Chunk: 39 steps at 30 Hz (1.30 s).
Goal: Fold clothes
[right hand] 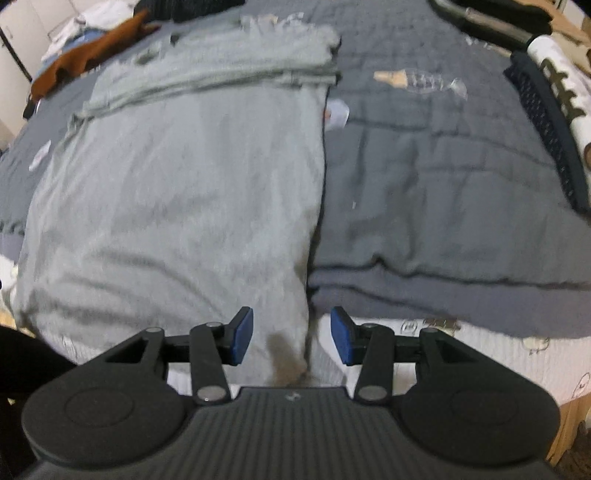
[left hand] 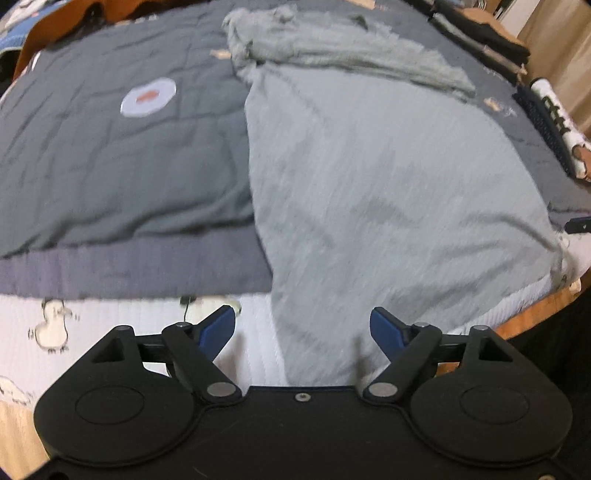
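A light grey garment [left hand: 388,177] lies spread lengthwise on the dark grey quilt [left hand: 110,158], its far end folded over in bunched layers [left hand: 332,48]. My left gripper [left hand: 303,328] stands open at the garment's near left corner, blue pads [left hand: 218,328] wide apart, nothing between them. In the right wrist view the same garment [right hand: 177,192] fills the left half, folded sleeves [right hand: 229,62] at the far end. My right gripper [right hand: 291,339] is open over the garment's near right corner [right hand: 288,350], its fingers either side of the edge without pinching it.
A white sheet with cartoon prints [left hand: 74,332] shows at the bed's near edge. Dark folded clothes [left hand: 487,33] and a black-and-white roll [right hand: 561,77] lie at the right side. A brown garment [right hand: 88,48] sits at the far left. Wooden floor [left hand: 554,55] beyond.
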Each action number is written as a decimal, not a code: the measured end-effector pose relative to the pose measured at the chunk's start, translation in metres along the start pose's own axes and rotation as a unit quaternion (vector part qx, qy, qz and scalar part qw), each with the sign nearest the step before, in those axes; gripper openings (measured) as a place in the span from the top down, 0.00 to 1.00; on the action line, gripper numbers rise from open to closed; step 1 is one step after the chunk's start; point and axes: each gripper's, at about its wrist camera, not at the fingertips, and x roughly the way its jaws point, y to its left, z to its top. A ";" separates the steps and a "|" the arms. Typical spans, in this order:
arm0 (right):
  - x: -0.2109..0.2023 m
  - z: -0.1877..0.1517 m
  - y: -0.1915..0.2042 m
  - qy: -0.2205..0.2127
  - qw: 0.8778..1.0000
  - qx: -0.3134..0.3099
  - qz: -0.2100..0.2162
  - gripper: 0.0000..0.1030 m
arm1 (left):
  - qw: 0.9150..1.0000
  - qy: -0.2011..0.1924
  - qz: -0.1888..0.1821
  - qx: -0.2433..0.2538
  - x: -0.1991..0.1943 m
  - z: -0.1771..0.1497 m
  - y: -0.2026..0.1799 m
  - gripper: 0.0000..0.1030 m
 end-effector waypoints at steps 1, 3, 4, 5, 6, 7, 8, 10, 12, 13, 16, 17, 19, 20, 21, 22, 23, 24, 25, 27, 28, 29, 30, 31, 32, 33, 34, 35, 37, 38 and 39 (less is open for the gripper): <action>0.003 -0.001 0.000 0.006 1.000 0.000 0.002 0.56 | 1.000 0.009 0.003 0.001 0.003 -0.003 0.000 0.25; 0.010 -0.003 0.001 0.018 1.000 -0.001 0.006 0.56 | 1.000 0.020 0.003 0.003 0.007 -0.006 0.000 0.26; 0.014 -0.004 0.001 0.023 1.000 -0.001 0.008 0.56 | 1.000 0.023 0.002 0.002 0.009 -0.007 0.000 0.26; 0.017 -0.005 0.002 0.029 1.000 -0.002 0.009 0.56 | 1.000 0.028 0.003 0.000 0.012 -0.008 0.000 0.26; 0.021 -0.006 0.002 0.035 0.999 -0.002 0.011 0.56 | 0.999 0.035 0.006 0.000 0.016 -0.010 0.000 0.26; 0.024 -0.006 0.002 0.041 0.999 -0.002 0.013 0.56 | 0.999 0.041 0.007 0.000 0.020 -0.011 -0.001 0.27; 0.028 -0.007 0.003 0.047 0.999 -0.002 0.015 0.56 | 0.999 0.047 0.002 -0.002 0.023 -0.012 -0.002 0.29; 0.035 -0.009 0.003 0.058 0.998 -0.003 0.019 0.56 | 0.998 0.055 -0.012 -0.004 0.029 -0.016 -0.004 0.35; 0.040 -0.012 0.004 0.059 0.998 0.002 0.033 0.66 | 0.999 0.050 -0.018 -0.003 0.034 -0.019 -0.007 0.63; 0.042 -0.014 0.004 0.058 0.997 0.005 0.041 0.73 | 0.999 0.048 -0.018 -0.008 0.036 -0.019 -0.007 0.70; 0.039 -0.014 -0.002 0.045 0.996 0.035 0.073 0.97 | 0.998 0.028 -0.048 -0.040 0.029 -0.017 0.000 0.90; 0.033 -0.013 -0.006 0.030 0.994 0.051 0.087 0.97 | 0.998 0.006 -0.051 -0.042 0.021 -0.016 0.002 0.91; 0.016 -0.009 -0.018 -0.004 0.990 0.087 0.115 0.97 | 0.997 -0.024 -0.061 -0.050 0.005 -0.013 0.008 0.91; 0.007 -0.007 -0.025 -0.022 0.986 0.105 0.129 0.97 | 0.995 -0.039 -0.069 -0.058 -0.005 -0.010 0.013 0.91; -0.002 -0.004 -0.032 -0.040 0.981 0.123 0.142 0.97 | 0.994 -0.054 -0.072 -0.066 -0.014 -0.006 0.018 0.92; -0.007 -0.001 -0.037 -0.055 0.977 0.137 0.151 0.97 | 0.992 -0.068 -0.076 -0.072 -0.022 -0.002 0.022 0.92; -0.011 0.003 -0.041 -0.068 0.974 0.148 0.158 0.97 | 0.990 -0.082 -0.081 -0.078 -0.028 0.003 0.025 0.92; -0.016 0.007 -0.046 -0.082 0.970 0.159 0.165 0.97 | 0.988 -0.097 -0.086 -0.083 -0.034 0.008 0.027 0.92; -0.020 0.012 -0.050 -0.095 0.966 0.169 0.172 0.97 | 0.986 -0.109 -0.089 -0.087 -0.038 0.015 0.029 0.92; -0.028 0.020 -0.059 -0.123 0.956 0.191 0.185 0.97 | 0.985 -0.125 -0.088 -0.085 -0.035 0.033 0.025 0.92; -0.026 0.027 -0.058 -0.131 0.953 0.197 0.188 0.97 | 0.984 -0.133 -0.088 -0.084 -0.033 0.042 0.023 0.92; -0.022 0.036 -0.058 -0.137 0.952 0.199 0.187 0.97 | 0.983 -0.142 -0.087 -0.083 -0.032 0.052 0.021 0.92; -0.016 0.045 -0.058 -0.143 0.951 0.201 0.185 0.97 | 0.982 -0.148 -0.087 -0.082 -0.029 0.061 0.019 0.92; -0.009 0.053 -0.058 -0.147 0.950 0.205 0.184 0.97 | 0.981 -0.151 -0.086 -0.083 -0.022 0.071 0.018 0.92; -0.001 0.061 -0.059 -0.150 0.948 0.211 0.183 0.97 | 0.981 -0.154 -0.085 -0.084 -0.016 0.080 0.018 0.92; 0.007 0.069 -0.059 -0.153 0.948 0.215 0.180 0.97 | 0.980 -0.157 -0.084 -0.086 -0.011 0.088 0.018 0.92; 0.014 0.077 -0.059 -0.157 0.947 0.219 0.175 0.97 | 0.980 -0.161 -0.081 -0.089 -0.006 0.096 0.019 0.92; 0.022 0.085 -0.060 -0.160 0.947 0.222 0.170 0.97 | 0.979 -0.165 -0.080 -0.093 -0.001 0.105 0.021 0.92; 0.037 0.103 -0.060 -0.167 0.945 0.228 0.163 0.97 | 0.977 -0.173 -0.079 -0.102 0.010 0.122 0.024 0.92; 0.045 0.113 -0.059 -0.171 0.945 0.227 0.160 0.97 | 0.976 -0.176 -0.078 -0.105 0.015 0.131 0.026 0.92; 0.053 0.121 -0.058 -0.175 0.945 0.226 0.158 0.97 | 0.975 -0.179 -0.075 -0.106 0.020 0.138 0.027 0.92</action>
